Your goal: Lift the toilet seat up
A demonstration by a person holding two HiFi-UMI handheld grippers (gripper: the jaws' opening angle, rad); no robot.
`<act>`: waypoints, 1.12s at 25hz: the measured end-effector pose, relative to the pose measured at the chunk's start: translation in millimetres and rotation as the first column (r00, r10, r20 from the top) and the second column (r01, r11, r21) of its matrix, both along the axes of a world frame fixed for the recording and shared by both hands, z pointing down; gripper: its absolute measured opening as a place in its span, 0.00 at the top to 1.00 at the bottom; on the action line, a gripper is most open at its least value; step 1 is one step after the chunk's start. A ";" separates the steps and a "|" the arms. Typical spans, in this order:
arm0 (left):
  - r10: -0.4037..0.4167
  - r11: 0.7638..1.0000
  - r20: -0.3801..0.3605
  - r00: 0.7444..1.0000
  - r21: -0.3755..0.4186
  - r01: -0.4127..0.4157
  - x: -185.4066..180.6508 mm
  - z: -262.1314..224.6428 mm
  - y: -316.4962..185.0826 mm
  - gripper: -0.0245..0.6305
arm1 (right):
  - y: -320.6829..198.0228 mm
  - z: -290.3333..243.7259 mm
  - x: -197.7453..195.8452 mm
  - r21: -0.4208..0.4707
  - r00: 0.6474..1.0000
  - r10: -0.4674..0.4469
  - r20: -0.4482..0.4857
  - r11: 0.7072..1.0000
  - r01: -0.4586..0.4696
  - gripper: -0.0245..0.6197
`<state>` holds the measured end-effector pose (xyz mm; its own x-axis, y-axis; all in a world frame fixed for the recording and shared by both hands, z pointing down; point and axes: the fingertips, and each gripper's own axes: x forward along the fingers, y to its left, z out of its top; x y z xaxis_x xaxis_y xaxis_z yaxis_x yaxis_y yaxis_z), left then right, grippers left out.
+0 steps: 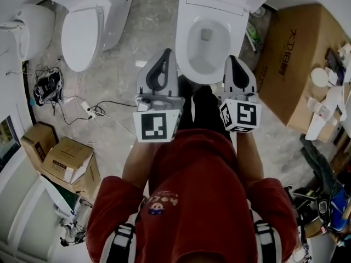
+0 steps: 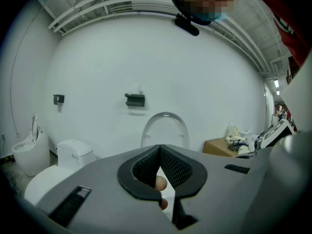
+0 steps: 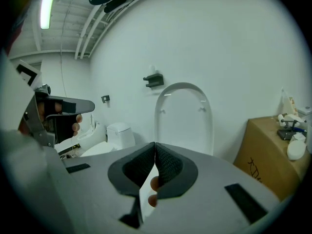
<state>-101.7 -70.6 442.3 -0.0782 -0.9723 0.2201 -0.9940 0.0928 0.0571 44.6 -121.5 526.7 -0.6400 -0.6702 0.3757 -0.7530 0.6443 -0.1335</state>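
The white toilet [image 1: 207,40] stands straight ahead with its bowl open. In both gripper views the seat [image 2: 165,129] [image 3: 184,116] stands raised, upright against the wall behind the bowl. My left gripper [image 1: 164,55] [image 2: 159,147] hangs in front of the bowl's left side, its jaws shut and empty. The right gripper [image 1: 233,59] [image 3: 155,144] hangs at the bowl's right front, also shut with nothing between the pads. Neither gripper touches the toilet. The person's red shirt fills the lower head view.
A second toilet [image 1: 82,34] with its lid down stands to the left, and a urinal-like fixture [image 1: 30,29] beyond it. A large cardboard box [image 1: 290,64] with items on it sits right of the bowl. Smaller boxes [image 1: 66,160] and cables [image 1: 82,108] lie on the floor at left.
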 end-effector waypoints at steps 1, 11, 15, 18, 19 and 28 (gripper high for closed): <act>-0.001 1.000 -0.001 1.000 -0.015 0.001 0.2 8.1 1.1 0.95 | 1.5 9.5 -0.9 -0.015 1.000 -0.007 -0.008 1.000 0.007 0.94; -0.041 0.994 -0.027 0.999 -0.105 0.038 -4.0 68.4 19.9 0.95 | 32.0 107.9 -7.6 -0.200 0.992 -0.093 -0.084 0.977 0.074 0.94; -0.044 0.990 -0.032 0.999 -0.132 0.039 -2.6 89.0 27.3 0.95 | 47.8 137.3 -8.5 -0.246 0.983 -0.137 -0.119 0.964 0.105 0.94; -0.046 0.987 -0.039 0.998 -0.156 0.039 -1.9 104.6 32.8 0.95 | 58.0 162.4 -10.9 -0.291 0.974 -0.177 -0.141 0.948 0.130 0.94; -0.045 0.986 -0.039 0.998 -0.161 0.038 -0.7 109.8 34.5 0.95 | 61.2 170.8 -10.7 -0.302 0.970 -0.191 -0.151 0.943 0.139 0.94; -0.036 0.977 -0.052 0.998 -0.211 0.024 3.6 151.2 47.2 0.95 | 88.6 231.3 -11.7 -0.379 0.915 -0.325 -0.240 0.899 0.220 0.94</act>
